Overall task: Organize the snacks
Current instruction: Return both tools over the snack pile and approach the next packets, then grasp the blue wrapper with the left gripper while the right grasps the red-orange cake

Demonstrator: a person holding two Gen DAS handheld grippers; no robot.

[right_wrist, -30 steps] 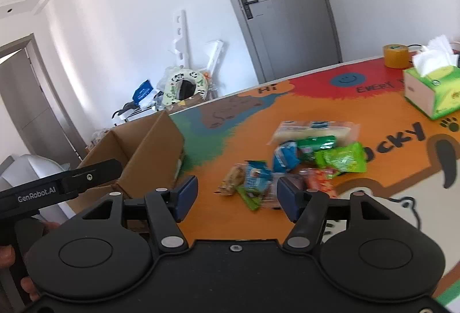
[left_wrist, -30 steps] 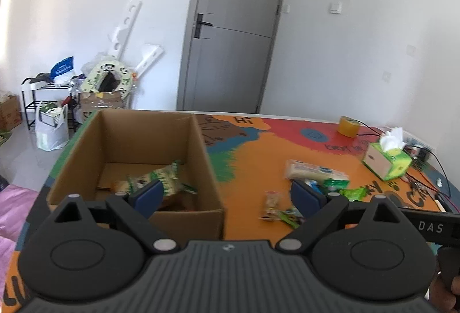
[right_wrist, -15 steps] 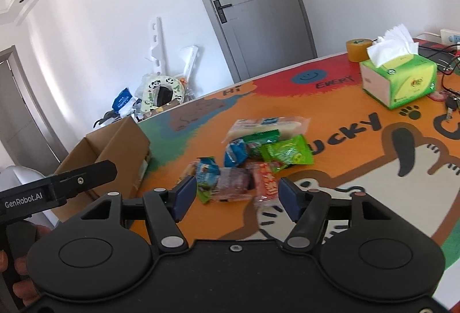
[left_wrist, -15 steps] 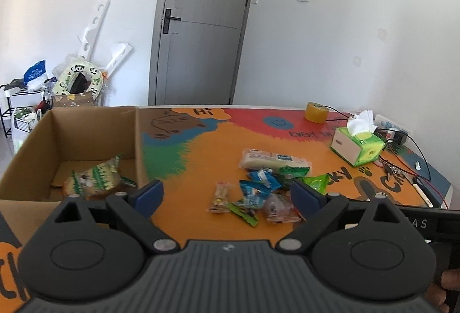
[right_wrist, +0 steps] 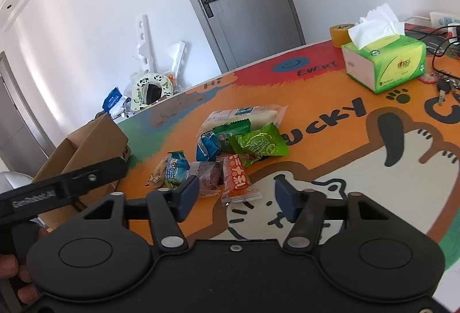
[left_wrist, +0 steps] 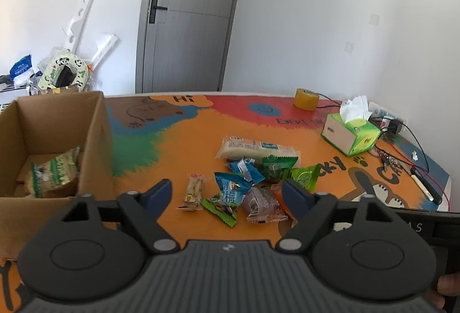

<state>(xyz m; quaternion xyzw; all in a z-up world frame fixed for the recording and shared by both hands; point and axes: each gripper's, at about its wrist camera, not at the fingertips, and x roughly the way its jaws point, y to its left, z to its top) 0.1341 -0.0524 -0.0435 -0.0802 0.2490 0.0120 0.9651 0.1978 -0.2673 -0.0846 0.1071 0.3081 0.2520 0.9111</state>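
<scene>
A pile of small snack packets (left_wrist: 253,178) lies on the colourful table mat; it also shows in the right wrist view (right_wrist: 230,152). A long white packet (left_wrist: 256,147) lies at its far edge. An open cardboard box (left_wrist: 51,146) stands to the left and holds a green-and-white snack bag (left_wrist: 53,173). My left gripper (left_wrist: 227,196) is open and empty, hovering just before the pile. My right gripper (right_wrist: 237,195) is open and empty, close behind an orange packet (right_wrist: 237,179). The box shows at the left of the right wrist view (right_wrist: 92,146).
A green tissue box (left_wrist: 352,136) and a yellow tape roll (left_wrist: 306,99) stand at the far right of the table, with cables, keys and a pen (left_wrist: 422,182) beside them. Clutter and a grey door lie beyond the table. The tissue box shows again in the right wrist view (right_wrist: 385,63).
My left gripper has swung right, from over the box to in front of the snack pile. My right gripper has moved forward and right toward the pile. Both stay open.
</scene>
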